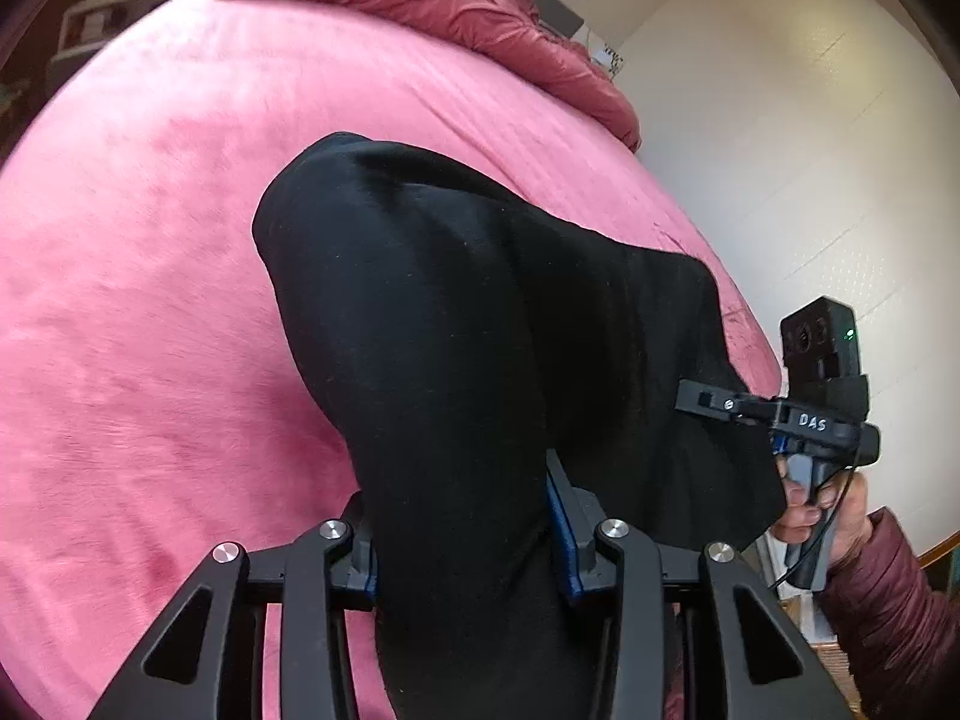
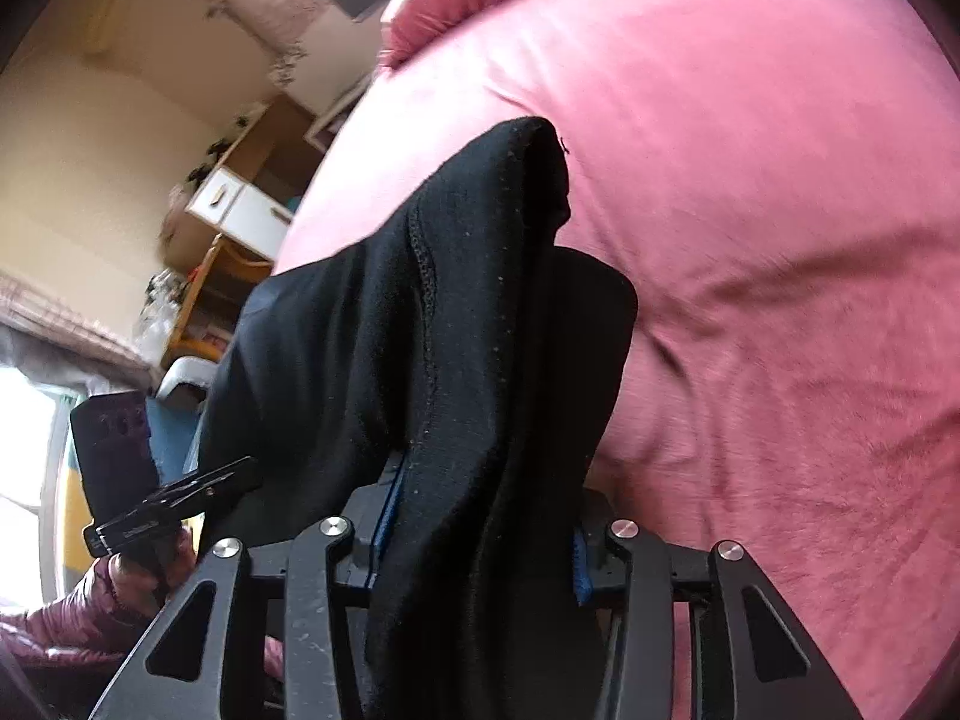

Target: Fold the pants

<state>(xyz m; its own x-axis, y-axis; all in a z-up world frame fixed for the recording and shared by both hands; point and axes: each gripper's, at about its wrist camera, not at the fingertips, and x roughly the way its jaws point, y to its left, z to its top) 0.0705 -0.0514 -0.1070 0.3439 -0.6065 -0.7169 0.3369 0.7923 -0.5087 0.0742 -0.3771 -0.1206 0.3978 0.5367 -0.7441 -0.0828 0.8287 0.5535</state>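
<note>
The black pants (image 1: 456, 324) hang lifted above the pink bed (image 1: 150, 276), stretched between both grippers. My left gripper (image 1: 462, 546) is shut on a thick bunch of the black cloth, which drapes over its fingers and hides the tips. In the left wrist view the right gripper (image 1: 708, 399) grips the cloth's far edge at the right. In the right wrist view my right gripper (image 2: 480, 534) is shut on the pants (image 2: 456, 312), whose seam runs up the middle. The left gripper (image 2: 198, 489) shows at the lower left, holding the other edge.
A crumpled pink duvet (image 1: 456, 6) lies at the bed's head. A white wall (image 1: 780, 150) is right of the bed. In the right wrist view a wooden shelf unit with white drawers (image 2: 240, 210) stands beyond the bed (image 2: 750, 240), with a bright window (image 2: 24, 468) at the left.
</note>
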